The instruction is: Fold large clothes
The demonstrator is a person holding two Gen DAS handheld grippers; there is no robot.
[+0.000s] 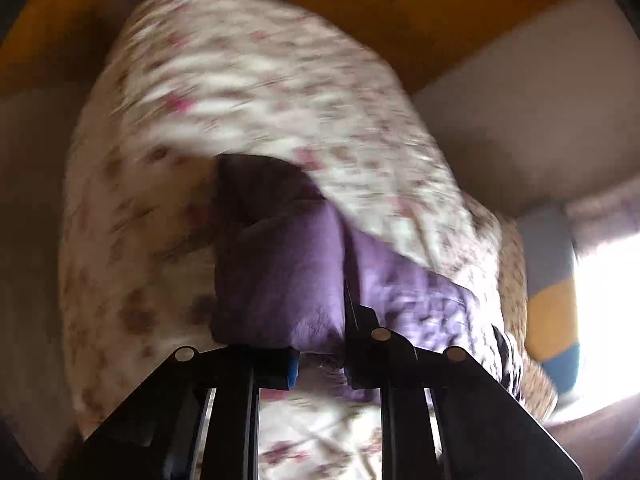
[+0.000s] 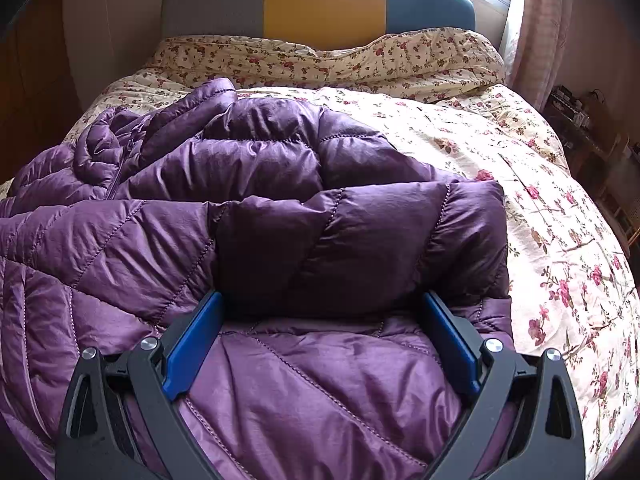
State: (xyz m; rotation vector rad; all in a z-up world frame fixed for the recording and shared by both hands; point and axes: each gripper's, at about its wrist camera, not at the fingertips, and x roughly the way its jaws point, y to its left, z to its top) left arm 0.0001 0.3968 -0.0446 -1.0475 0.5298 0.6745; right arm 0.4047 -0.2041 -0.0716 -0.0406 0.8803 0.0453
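A purple quilted puffer jacket [image 2: 280, 208] lies crumpled on the floral bedspread [image 2: 520, 208], one padded part folded over the rest. My right gripper [image 2: 323, 300] stands open and wide over the jacket's near part, its blue pads [image 2: 192, 344] on either side of a puffy fold without squeezing it. In the blurred, rolled left wrist view, my left gripper [image 1: 320, 350] has its jaws close together and pinches a bunch of the purple jacket [image 1: 276, 272], which hangs in front of the floral bedspread [image 1: 240, 92].
A headboard [image 2: 324, 0] in grey, yellow and blue stands at the far end of the bed under a bright window. A pink curtain [image 2: 540, 32] and cluttered shelves [image 2: 580, 128] are on the right. Orange-brown wood [image 1: 360, 4] fills the top of the left wrist view.
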